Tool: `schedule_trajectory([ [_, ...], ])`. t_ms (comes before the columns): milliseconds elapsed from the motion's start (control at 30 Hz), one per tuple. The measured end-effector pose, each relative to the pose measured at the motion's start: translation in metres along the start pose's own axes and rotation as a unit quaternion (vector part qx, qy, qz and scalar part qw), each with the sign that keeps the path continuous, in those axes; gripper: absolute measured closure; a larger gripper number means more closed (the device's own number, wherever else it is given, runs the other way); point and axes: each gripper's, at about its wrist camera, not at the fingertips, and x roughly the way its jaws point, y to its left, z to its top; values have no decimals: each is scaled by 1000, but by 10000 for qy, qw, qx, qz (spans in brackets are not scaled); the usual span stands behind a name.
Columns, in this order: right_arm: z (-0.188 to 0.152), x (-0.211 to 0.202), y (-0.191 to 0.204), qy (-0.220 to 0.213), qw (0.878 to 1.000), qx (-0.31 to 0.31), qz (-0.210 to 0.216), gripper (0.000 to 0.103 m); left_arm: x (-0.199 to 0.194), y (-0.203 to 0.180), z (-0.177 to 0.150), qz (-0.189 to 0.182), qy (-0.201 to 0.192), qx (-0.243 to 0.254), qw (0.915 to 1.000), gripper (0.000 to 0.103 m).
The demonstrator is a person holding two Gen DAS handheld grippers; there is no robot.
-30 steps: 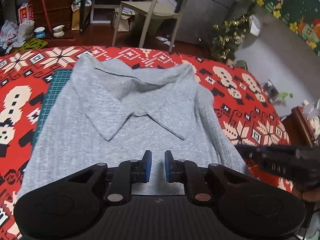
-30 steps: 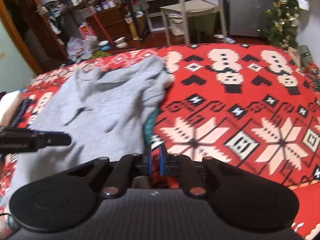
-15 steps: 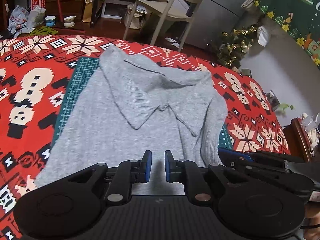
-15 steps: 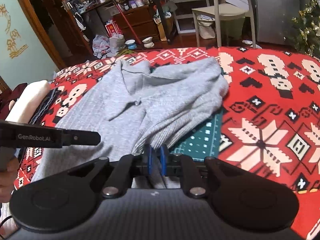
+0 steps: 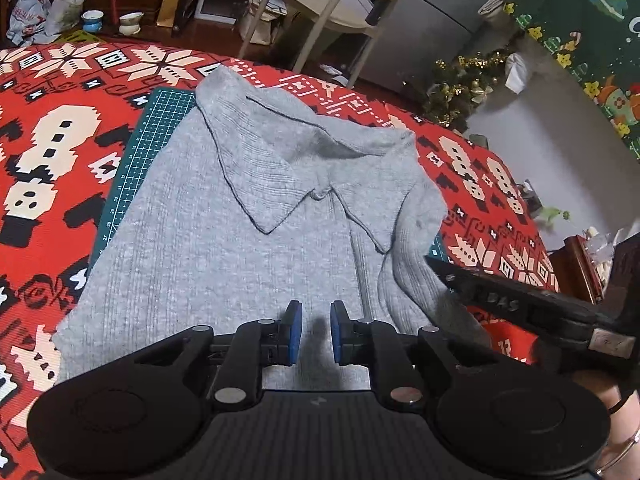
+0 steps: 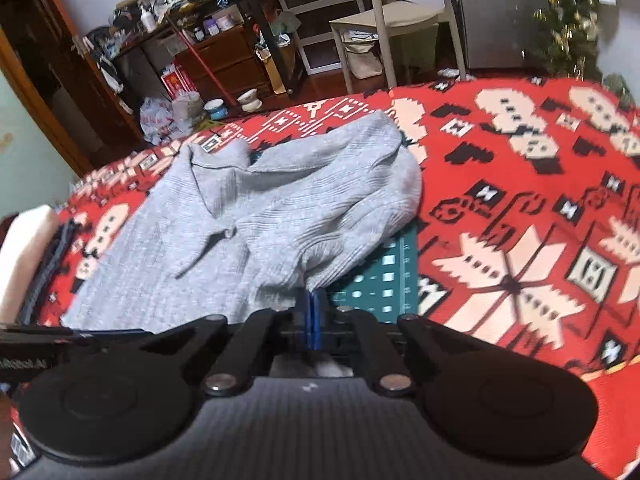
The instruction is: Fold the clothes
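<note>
A grey ribbed collared sweater [image 5: 240,260] lies front up on a green cutting mat [image 5: 156,140], collar at the far end, right sleeve folded in along its side. My left gripper [image 5: 316,332] hovers over the sweater's near part, its blue pads a narrow gap apart with nothing between them. In the right wrist view, the sweater [image 6: 280,216] lies to the left, and my right gripper [image 6: 312,304] has its pads pressed together. Their tips meet the folded sleeve's edge over the mat [image 6: 384,280]. I see no cloth between the pads.
A red patterned blanket [image 5: 52,140] covers the surface. Folded white and dark cloth [image 6: 28,248] lies at its left edge. Beyond the far edge stand a chair [image 5: 340,12], shelves and a small Christmas tree [image 5: 460,96]. A person's wrist [image 5: 624,432] holds the right gripper.
The right gripper has come in from the blanket side to the sweater's right edge, and its pads have closed together. The left gripper has shifted slightly along the sweater with the same gap.
</note>
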Motion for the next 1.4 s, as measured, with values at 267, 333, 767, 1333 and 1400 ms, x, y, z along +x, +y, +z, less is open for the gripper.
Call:
schedule_trajectory([
  [267, 27, -28, -57, -160, 9946, -198, -1009, 102, 6, -2, -6, 2, 110, 228, 9997, 90],
  [333, 35, -28, -73, -150, 9926, -187, -1192, 102, 8, -3, -8, 30, 155, 259, 9995, 90],
  [767, 17, -46, -96, -231, 9941, 180, -1044, 90, 5, 0, -9, 89, 178, 343, 9992, 90],
  [1333, -19, -35, -36, -92, 9971, -399, -646, 88, -3, -5, -15, 85, 166, 330, 9993, 90],
  [1400, -21, -30, -32, -86, 9968, -405, -681, 87, -6, -7, -15, 82, 131, 354, 9993, 90],
])
